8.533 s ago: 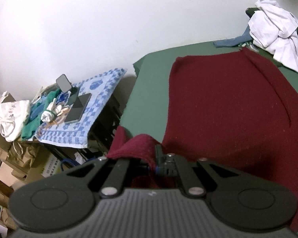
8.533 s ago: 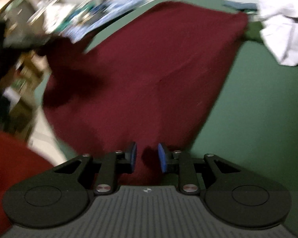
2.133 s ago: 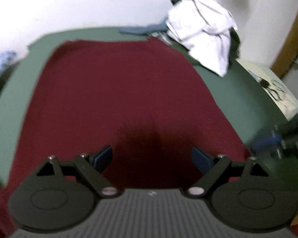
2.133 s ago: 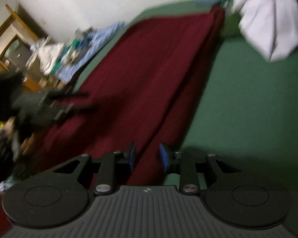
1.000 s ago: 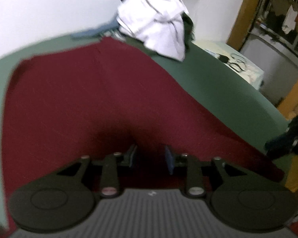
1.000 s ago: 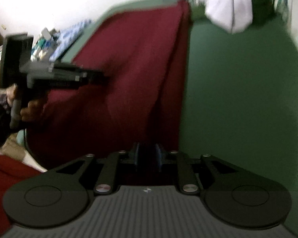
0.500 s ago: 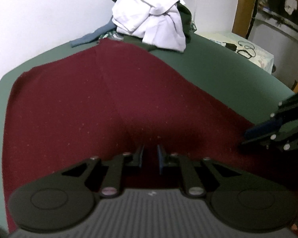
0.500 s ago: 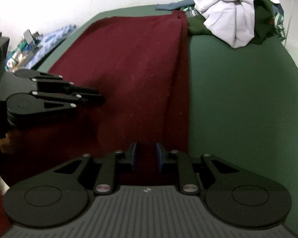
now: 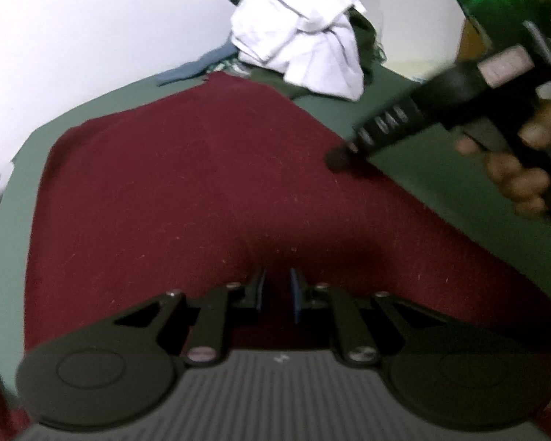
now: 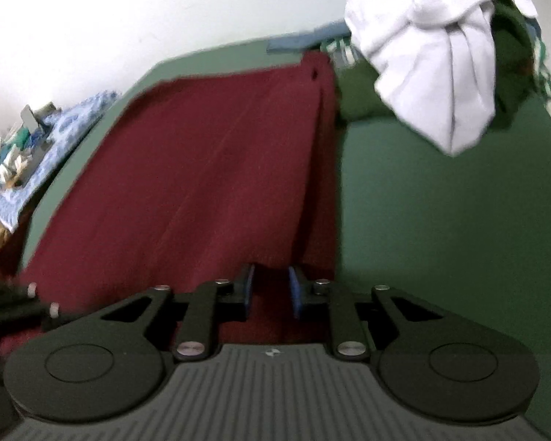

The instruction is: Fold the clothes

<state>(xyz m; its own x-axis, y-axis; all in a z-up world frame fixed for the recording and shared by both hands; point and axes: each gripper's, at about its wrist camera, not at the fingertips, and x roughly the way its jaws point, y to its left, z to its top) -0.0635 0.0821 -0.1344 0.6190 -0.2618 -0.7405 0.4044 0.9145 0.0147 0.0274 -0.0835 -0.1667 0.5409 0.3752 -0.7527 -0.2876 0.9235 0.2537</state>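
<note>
Spreading across most of the flat green surface (image 10: 440, 228), the dark maroon knitted cloth (image 9: 187, 183) lay smooth, its far corner reaching a heap of clothes where a crumpled white garment (image 10: 433, 55) sat on dark green fabric. The left gripper (image 9: 276, 294) sat at the cloth's near edge with its blue-padded fingers (image 9: 295, 294) drawn narrow and maroon fabric showing in the slim gap between them; whether they pinched it could not be told. The right gripper (image 10: 270, 290) stood at the cloth's right edge, fingers likewise close together over the fabric, its grip equally unclear. In the left wrist view, a bare hand (image 9: 521, 169) held the right tool's black handle above the green surface. A blue patterned cloth (image 10: 51, 147) covered a cluttered side table at the far left.
</note>
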